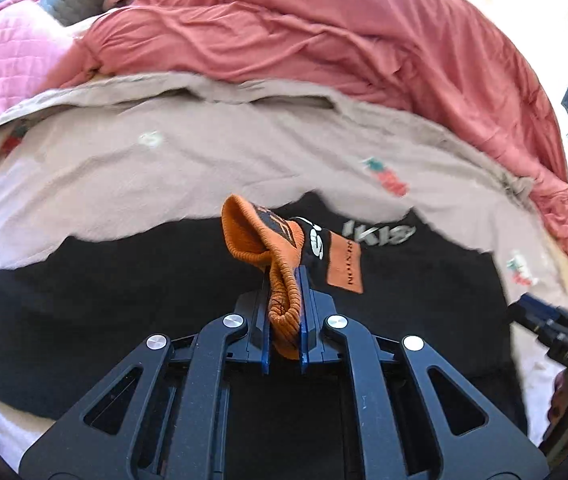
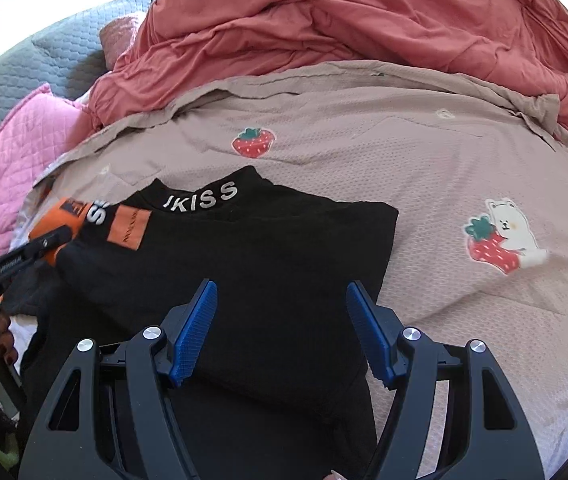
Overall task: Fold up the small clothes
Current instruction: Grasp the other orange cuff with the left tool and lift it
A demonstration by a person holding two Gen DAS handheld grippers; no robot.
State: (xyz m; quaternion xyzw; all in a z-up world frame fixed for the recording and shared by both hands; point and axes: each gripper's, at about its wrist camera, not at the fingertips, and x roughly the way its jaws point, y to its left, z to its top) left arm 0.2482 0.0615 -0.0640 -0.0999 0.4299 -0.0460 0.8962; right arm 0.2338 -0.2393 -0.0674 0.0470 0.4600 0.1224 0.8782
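The black top (image 2: 243, 264), collar lettered "JKISS", lies flat on the bed, spread over a taupe sheet (image 2: 424, 184) printed with strawberries and a white bear. The side of the top nearest the right gripper looks already turned in, giving a straight edge; this is a judgement from the outline only. The left gripper (image 1: 284, 280) has its fingers closed tight on the orange ribbed cuff (image 1: 281, 300) of the sleeve, and the cuff is lifted clear of the body of the garment. The hold at the cuff probably serves to carry the sleeve (image 2: 95, 216) inward across the chest, since the cuff is the sleeve's far end and drags the rest after it. The right gripper (image 2: 281, 328) hovers over the lower body of the top, fingers spread wide, holding nothing; contact with the cloth cannot be told. Its position suggests readiness to pin or smooth the fabric while the sleeve comes over. A red duvet (image 2: 364, 20) is heaped behind, with a pink quilt (image 2: 27, 136) to the left. No containers are visible; nothing is stored in anything.
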